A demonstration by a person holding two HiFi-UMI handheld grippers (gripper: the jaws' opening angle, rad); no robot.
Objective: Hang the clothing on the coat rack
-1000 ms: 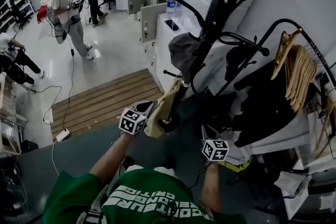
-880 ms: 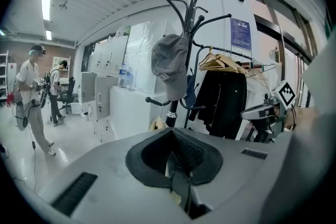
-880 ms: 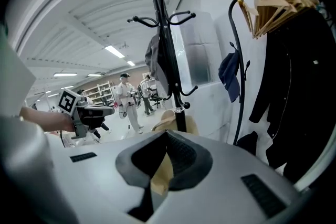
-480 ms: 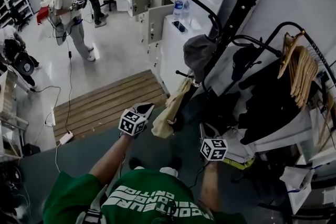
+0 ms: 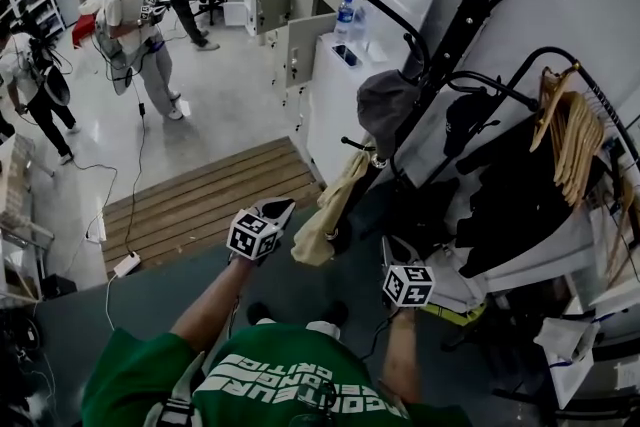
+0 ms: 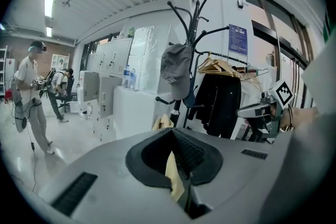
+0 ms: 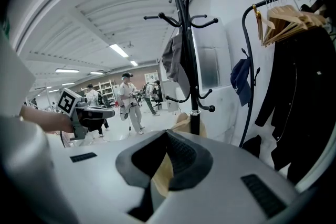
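Note:
A tan garment point(image 5: 328, 212) hangs limp beside the black coat rack point(image 5: 452, 33), its top up by a low hook. My left gripper point(image 5: 278, 208) is just left of it and my right gripper point(image 5: 392, 245) is lower right. In the left gripper view the jaws point(image 6: 170, 132) are shut with tan cloth point(image 6: 174, 178) pinched between them. The right gripper point(image 7: 167, 134) also pinches tan cloth point(image 7: 161, 174). A grey cap point(image 5: 385, 101) hangs on the rack higher up.
A clothes rail at the right carries a black jacket point(image 5: 512, 187) and wooden hangers point(image 5: 570, 130). A white cabinet point(image 5: 330, 90) with a bottle point(image 5: 345, 15) stands behind the rack. A wooden platform point(image 5: 200, 200) and a cable lie on the floor. People point(image 5: 135, 25) stand far back.
The head view has swung a little, so the rack and garment sit further right. The garment hangs a bit straighter from the low hook. Both grippers have hardly moved.

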